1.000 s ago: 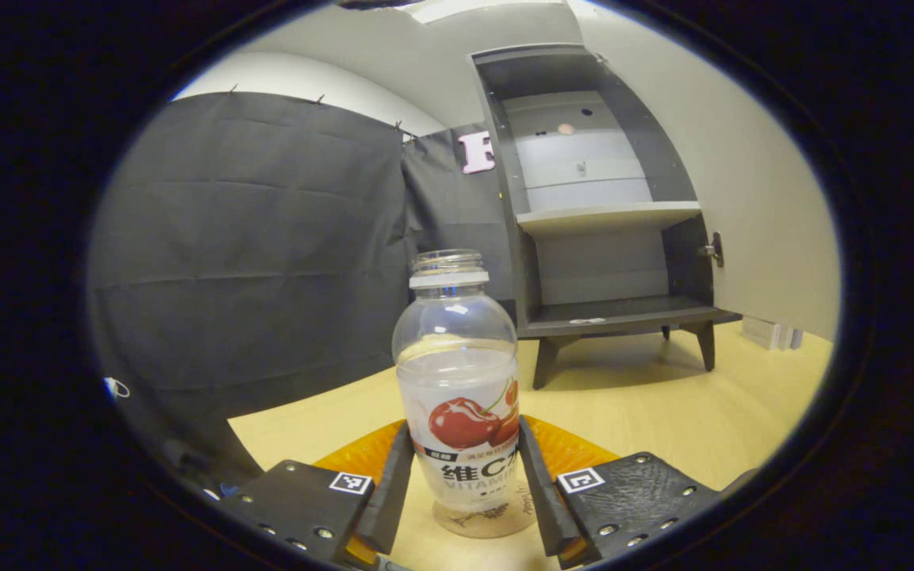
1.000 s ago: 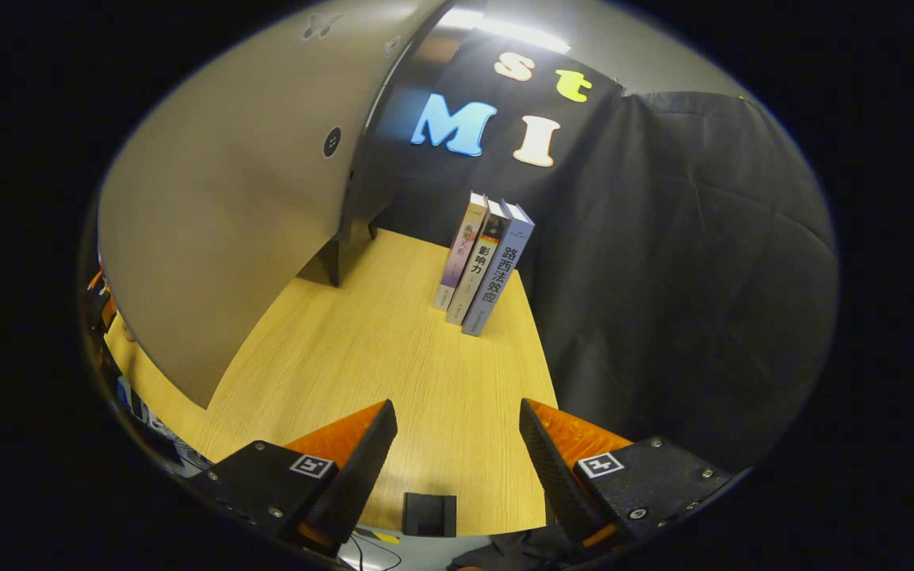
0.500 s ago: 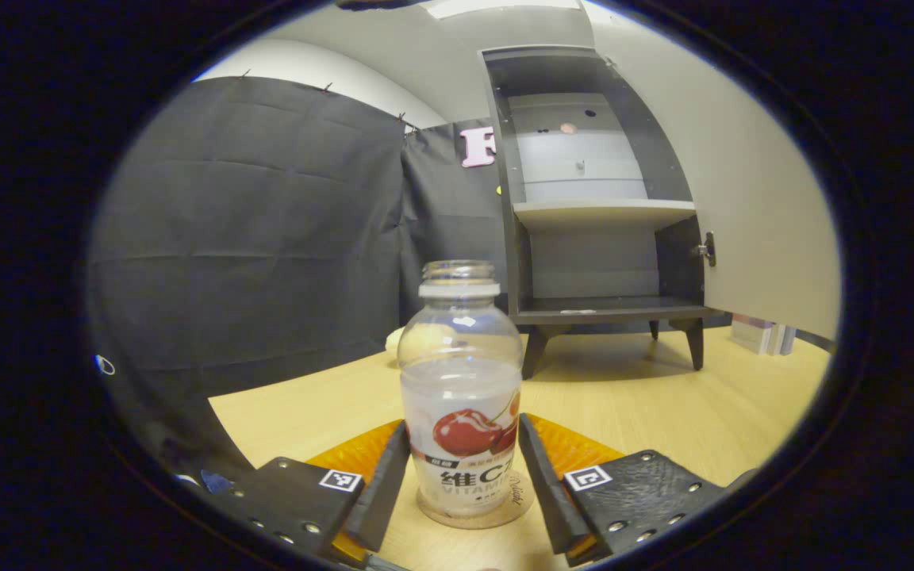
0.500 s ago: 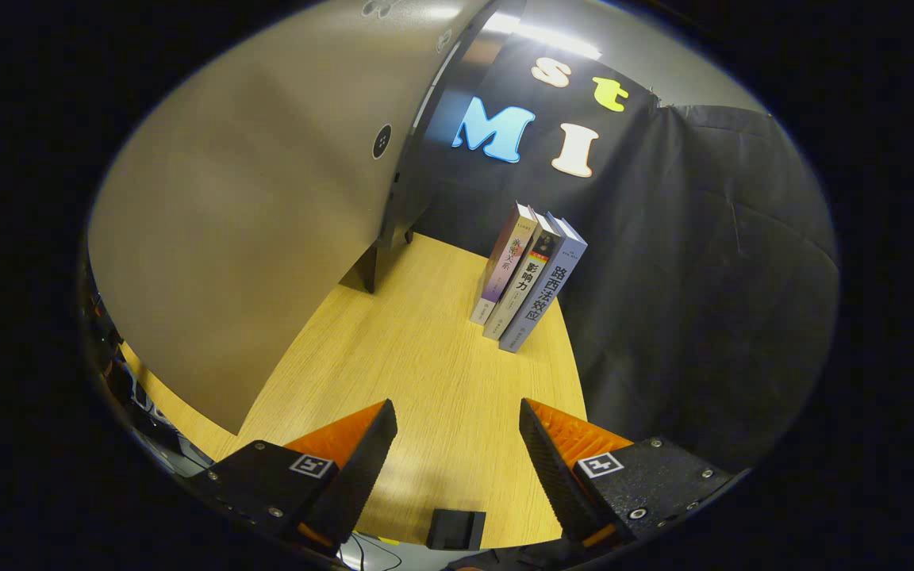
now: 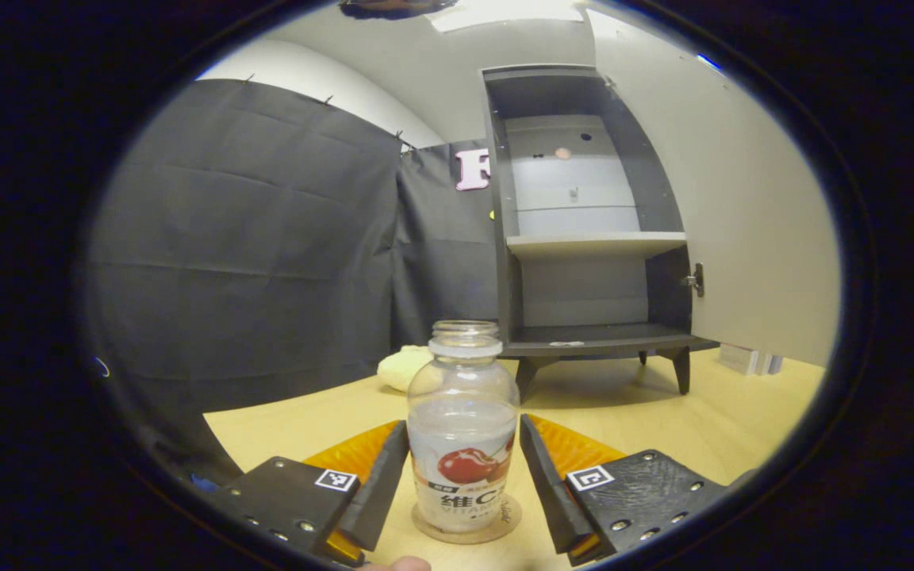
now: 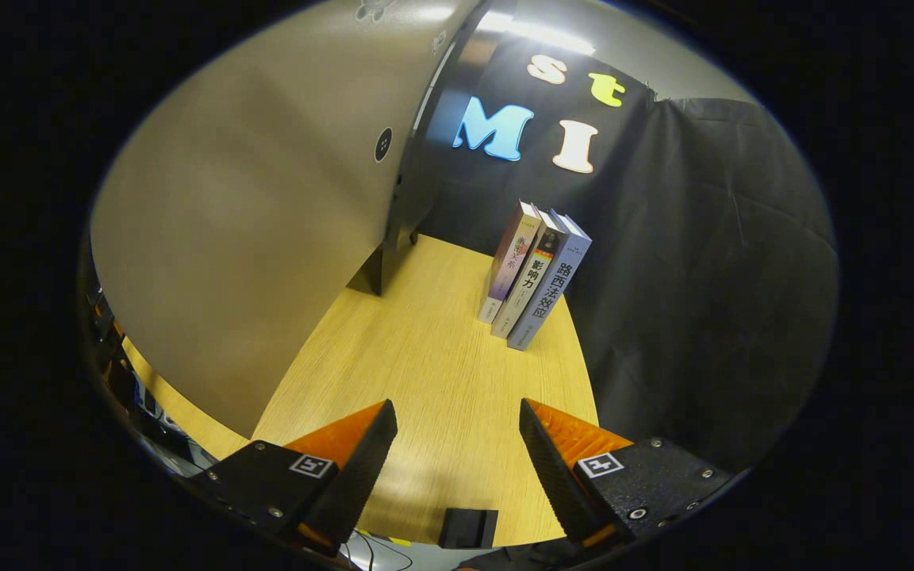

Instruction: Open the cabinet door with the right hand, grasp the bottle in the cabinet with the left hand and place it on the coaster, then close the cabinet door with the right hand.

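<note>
An uncapped clear bottle [image 5: 463,444] with a cherry label stands upright on a round coaster [image 5: 497,530] on the wooden table. My left gripper [image 5: 463,424] is open around it, with a thin gap showing on each side lower down. Behind it the dark cabinet [image 5: 584,238] stands with bare shelves and its pale door [image 5: 743,222] swung wide to the right. In the right gripper view, my right gripper [image 6: 457,424] is open over the table's near edge and holds nothing. The door [image 6: 251,222] with its dark round knob [image 6: 383,144] rises to its left.
Three books [image 6: 536,277] stand upright against the black cloth at the back right. A pale yellow cloth lump [image 5: 401,369] lies left of the cabinet's legs. A small black block [image 6: 466,527] sits at the table's front edge.
The bottle came down onto the coaster. My left gripper let go of it and drew back, so the bottle looks smaller and lower. My right gripper shifted a little; the books slid rightward in its view.
</note>
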Motion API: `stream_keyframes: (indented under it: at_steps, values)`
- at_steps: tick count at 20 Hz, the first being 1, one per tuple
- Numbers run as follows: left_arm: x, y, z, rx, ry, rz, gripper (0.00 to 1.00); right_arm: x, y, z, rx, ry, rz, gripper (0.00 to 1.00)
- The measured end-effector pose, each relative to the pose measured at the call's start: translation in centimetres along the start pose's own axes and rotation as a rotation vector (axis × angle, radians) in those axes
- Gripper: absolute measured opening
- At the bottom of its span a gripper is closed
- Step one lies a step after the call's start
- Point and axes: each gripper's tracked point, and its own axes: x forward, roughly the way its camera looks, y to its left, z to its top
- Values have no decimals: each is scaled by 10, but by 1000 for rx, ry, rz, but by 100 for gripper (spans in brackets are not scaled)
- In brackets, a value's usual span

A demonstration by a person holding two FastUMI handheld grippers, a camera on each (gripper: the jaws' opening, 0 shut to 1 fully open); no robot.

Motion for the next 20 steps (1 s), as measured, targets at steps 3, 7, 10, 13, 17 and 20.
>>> stream_keyframes:
  at_steps: [3,7,10,13,17,20]
  values:
    - [-2,6,22,-23,-19,-7,81,-3,-4,2,5,-3,-8,96]
    - [-10,13,75,-61,-92,-20,84,-11,-10,16,45,-35,-24,96]
    - [-10,8,107,-53,-97,-50,80,-16,-18,30,92,-70,-38,96]
    - [-8,6,148,-121,-111,-64,75,-23,-21,46,156,-110,-35,96]
    - [5,10,199,-101,-118,-61,85,-50,-33,84,243,-214,-32,96]
    - [9,4,236,-39,-109,-80,84,-77,-52,117,295,-299,-35,95]
